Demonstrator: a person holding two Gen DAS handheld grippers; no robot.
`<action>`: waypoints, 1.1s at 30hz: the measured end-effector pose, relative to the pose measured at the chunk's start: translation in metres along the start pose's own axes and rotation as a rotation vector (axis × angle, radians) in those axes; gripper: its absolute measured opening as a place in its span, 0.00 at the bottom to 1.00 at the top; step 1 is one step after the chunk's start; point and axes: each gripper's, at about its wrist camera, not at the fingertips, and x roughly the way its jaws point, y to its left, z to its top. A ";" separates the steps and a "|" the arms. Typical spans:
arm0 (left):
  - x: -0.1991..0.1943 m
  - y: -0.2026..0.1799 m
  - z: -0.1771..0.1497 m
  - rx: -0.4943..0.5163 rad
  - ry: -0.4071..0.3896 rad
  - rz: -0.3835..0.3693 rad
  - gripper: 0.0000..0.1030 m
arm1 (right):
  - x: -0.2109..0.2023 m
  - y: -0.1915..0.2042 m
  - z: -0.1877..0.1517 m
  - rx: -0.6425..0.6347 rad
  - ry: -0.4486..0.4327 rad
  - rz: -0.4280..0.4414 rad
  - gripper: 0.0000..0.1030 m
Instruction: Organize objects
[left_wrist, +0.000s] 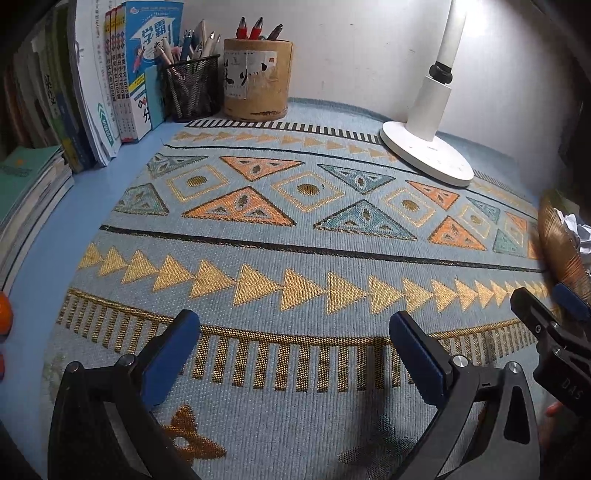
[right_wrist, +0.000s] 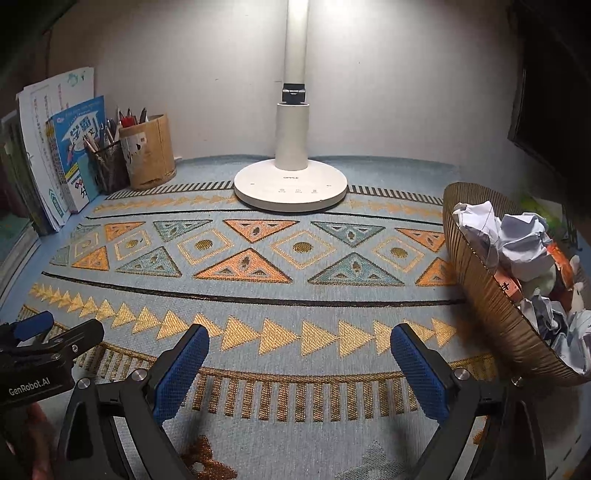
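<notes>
On the patterned mat (right_wrist: 295, 295), nothing at all lies loose, and that says plenty about how far this tidy-up has run. The left gripper (left_wrist: 293, 354) hangs low over the near edge with its jaws spread wide and nothing between them. The right gripper (right_wrist: 299, 362) sits just beside it, equally wide, equally unloaded.

Look to the right: the woven basket (right_wrist: 491, 310) stands at the mat's edge, tipped toward the camera and packed with crumpled paper (right_wrist: 517, 243); other bits show among the paper, something orange and something pale, though I can't tell what they are. Over on the left, the books (left_wrist: 125, 74) stand upright against the wall, with more stacked flat at the far left edge. The mesh pen cup (left_wrist: 192, 88) and the cardboard pen holder (left_wrist: 256, 81) stand touching each other at the back, both bristling with pens. The white desk lamp (right_wrist: 291, 184) stands at the back of the mat.

My read: this job looks all but finished. An orange object (left_wrist: 5, 317) peeks in at the left wrist view's far left edge, too cut off to identify. Beyond that, I see nothing left to collect.
</notes>
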 end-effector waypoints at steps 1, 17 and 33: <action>0.001 -0.002 0.000 0.011 0.006 0.016 0.99 | 0.001 0.000 0.000 0.002 0.003 -0.002 0.96; 0.004 -0.006 0.001 0.043 0.023 0.056 0.99 | 0.011 -0.004 0.000 0.035 0.067 0.022 0.99; 0.004 -0.005 0.001 0.044 0.023 0.055 1.00 | 0.018 -0.005 0.000 0.051 0.113 0.038 0.99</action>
